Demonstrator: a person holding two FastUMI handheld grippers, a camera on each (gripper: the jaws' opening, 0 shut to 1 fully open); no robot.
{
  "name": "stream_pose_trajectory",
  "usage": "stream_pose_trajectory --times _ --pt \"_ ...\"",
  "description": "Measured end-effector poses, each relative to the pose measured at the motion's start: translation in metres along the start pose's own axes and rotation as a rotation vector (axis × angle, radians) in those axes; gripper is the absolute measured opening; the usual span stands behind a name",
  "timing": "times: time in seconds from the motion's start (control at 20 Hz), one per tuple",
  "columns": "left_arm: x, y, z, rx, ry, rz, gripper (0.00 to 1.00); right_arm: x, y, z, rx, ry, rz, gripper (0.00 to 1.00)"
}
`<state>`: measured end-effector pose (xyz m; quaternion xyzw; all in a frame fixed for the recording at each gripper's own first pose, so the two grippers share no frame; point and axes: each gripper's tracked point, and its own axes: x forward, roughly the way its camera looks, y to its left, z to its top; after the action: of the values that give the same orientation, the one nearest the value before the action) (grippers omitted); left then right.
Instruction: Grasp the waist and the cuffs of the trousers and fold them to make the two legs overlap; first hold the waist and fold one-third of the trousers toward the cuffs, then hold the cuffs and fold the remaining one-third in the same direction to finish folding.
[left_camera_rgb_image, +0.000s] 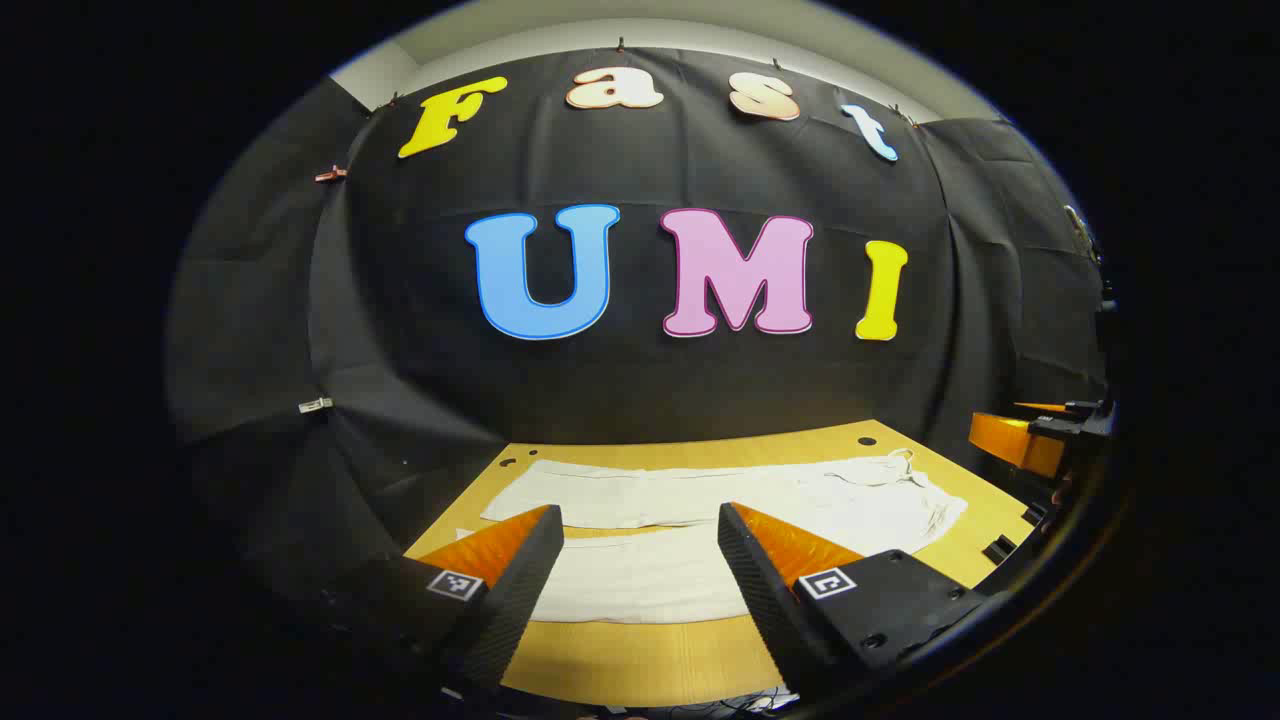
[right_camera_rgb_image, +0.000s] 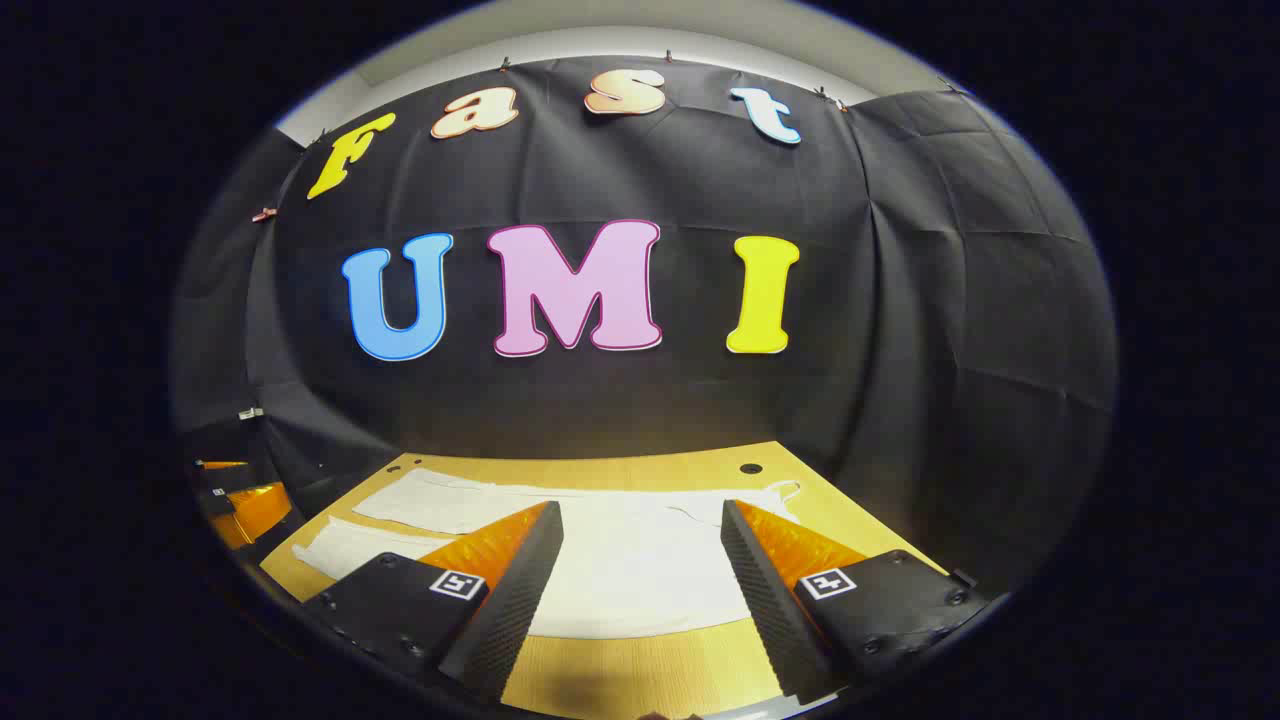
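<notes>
Lying flat on the table (left_camera_rgb_image: 640, 660), white trousers (left_camera_rgb_image: 700, 520) hide partly behind the fingers of each spread, empty gripper: left gripper (left_camera_rgb_image: 640, 525) and right gripper (right_camera_rgb_image: 640, 520) hover above the near edge.

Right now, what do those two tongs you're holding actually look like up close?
Each pair of tongs, left tongs and right tongs, has two wedge-shaped fingers with finely ribbed inner faces, on black blocks with screws. Each block carries a small square black-and-white marker.
</notes>
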<state>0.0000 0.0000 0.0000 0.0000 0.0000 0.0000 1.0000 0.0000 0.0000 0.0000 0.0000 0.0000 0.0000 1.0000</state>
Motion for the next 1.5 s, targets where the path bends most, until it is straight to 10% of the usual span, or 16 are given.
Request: stream_pose_trajectory --times 0.95,1.5 --pt "0.043 -0.016 0.014 -0.011 -0.024 -0.02 0.99 0.058 -0.03 0.001 -0.029 0.019 0.022 0.97" --pt "0.069 -0.041 -0.007 0.02 0.027 0.044 0.99 0.126 -0.107 -0.025 -0.365 0.054 0.138 0.98"
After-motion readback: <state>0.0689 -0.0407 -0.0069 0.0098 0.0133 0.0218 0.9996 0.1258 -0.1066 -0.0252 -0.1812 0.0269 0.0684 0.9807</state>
